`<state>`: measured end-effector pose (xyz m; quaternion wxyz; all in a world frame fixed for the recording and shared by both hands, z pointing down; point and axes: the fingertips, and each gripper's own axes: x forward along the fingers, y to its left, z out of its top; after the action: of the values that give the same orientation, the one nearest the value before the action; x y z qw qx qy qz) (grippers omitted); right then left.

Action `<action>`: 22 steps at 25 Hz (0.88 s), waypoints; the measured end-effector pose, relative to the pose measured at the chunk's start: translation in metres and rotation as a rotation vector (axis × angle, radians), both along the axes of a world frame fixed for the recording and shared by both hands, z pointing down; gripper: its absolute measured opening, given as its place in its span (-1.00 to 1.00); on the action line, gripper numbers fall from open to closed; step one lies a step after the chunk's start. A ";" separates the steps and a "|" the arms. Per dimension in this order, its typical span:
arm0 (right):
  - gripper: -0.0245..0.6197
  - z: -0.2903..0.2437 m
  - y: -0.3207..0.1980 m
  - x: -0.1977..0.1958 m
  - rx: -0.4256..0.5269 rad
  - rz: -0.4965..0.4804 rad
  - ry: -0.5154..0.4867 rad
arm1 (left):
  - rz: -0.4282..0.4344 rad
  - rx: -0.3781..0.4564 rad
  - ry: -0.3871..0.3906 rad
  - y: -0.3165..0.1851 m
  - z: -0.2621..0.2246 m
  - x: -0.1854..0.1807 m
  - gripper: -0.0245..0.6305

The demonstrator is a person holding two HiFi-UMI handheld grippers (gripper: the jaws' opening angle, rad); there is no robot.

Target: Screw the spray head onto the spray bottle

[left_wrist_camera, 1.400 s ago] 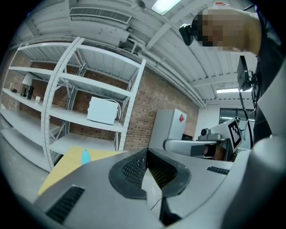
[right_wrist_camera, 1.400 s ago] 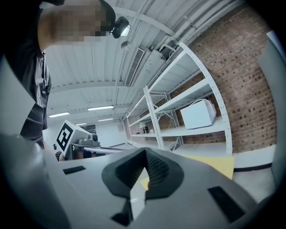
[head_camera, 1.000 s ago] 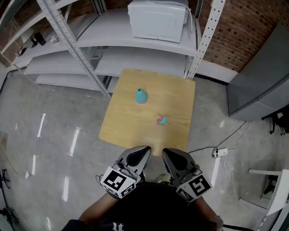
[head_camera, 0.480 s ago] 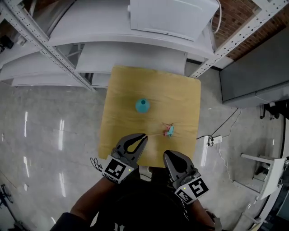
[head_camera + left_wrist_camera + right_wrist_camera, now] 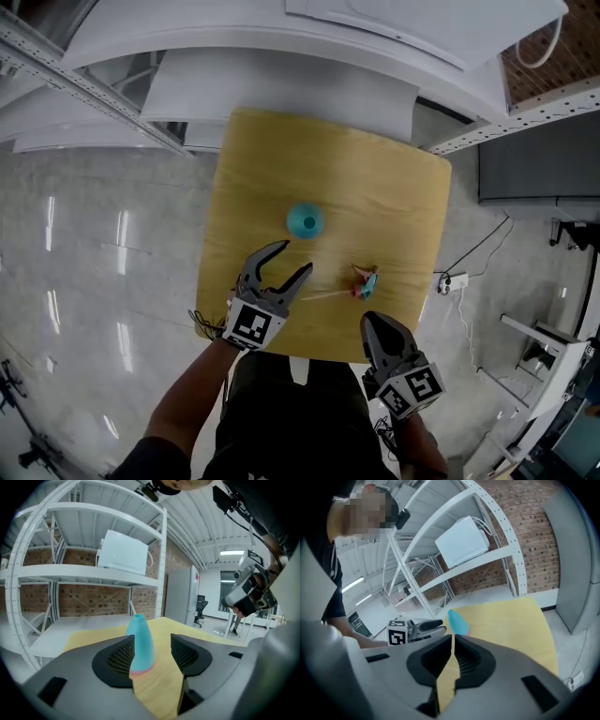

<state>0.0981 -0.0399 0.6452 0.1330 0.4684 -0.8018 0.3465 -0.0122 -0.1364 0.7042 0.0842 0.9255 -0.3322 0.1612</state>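
Left tongs (image 5: 293, 259) opening toward upright bottle (image 5: 304, 220), frame centre, presumably to steady it; right tongs (image 5: 379, 324) clenched empty, lower right.

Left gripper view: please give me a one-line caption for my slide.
Left gripper, jaws opening, aims at the teal spray bottle standing upright on the wooden table, not yet gripped.

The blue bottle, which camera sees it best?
The left gripper view: the bottle stands close, upright, seen from the side. The head view shows only its round top from above; the right gripper view shows a small, partly hidden piece.
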 end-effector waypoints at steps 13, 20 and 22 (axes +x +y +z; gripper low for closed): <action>-0.92 0.087 -0.009 0.025 -0.192 0.063 0.018 | 0.086 0.028 -0.057 -0.060 0.076 0.015 0.32; -0.91 0.127 -0.013 0.040 -0.288 0.106 0.112 | 0.155 0.027 -0.081 -0.072 0.084 0.033 0.34; -0.89 0.139 -0.017 0.047 -0.311 0.126 0.156 | 0.164 0.022 -0.092 -0.074 0.085 0.037 0.34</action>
<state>0.1450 -0.0573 0.7842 0.2439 0.5168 -0.6949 0.4366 0.0244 -0.2104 0.7894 0.0453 0.9421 -0.2606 0.2061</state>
